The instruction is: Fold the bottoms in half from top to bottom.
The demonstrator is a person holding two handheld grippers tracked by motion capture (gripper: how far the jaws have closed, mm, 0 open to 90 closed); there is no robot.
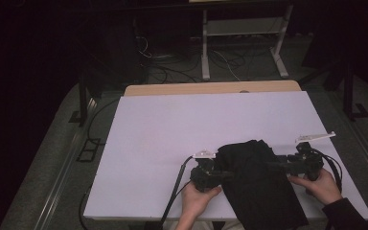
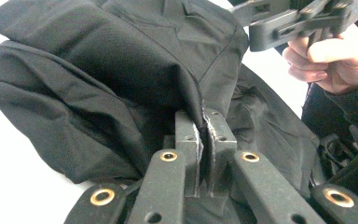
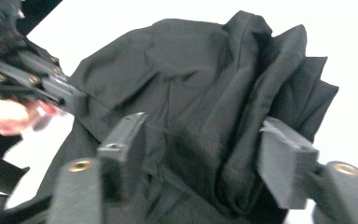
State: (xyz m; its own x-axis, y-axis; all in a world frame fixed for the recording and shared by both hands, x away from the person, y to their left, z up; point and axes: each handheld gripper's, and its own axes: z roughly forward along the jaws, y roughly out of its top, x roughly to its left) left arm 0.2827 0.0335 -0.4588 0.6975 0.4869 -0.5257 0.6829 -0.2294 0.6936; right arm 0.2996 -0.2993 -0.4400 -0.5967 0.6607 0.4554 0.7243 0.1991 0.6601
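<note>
On the white table (image 1: 172, 139) in a dark room, the black garment (image 1: 258, 182) lies folded at my near edge, its long axis running away from me. My left gripper (image 2: 204, 140) has its fingers clamped on a seam, while my right gripper (image 3: 200, 158) has its fingers spread around the bunched folds, not pressing, so I judge it the hand free to regrasp.

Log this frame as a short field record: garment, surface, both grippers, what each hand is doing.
garment: black garment, folded and bunched, near edge of the table, lower end hanging over the near edge
surface: white table
left gripper: shut on a fold of the fabric, seam pinched between its fingers
right gripper: open, fingers apart with bunched cloth between them, not pressing
left hand: at the garment's left side
right hand: at the garment's right side
</note>
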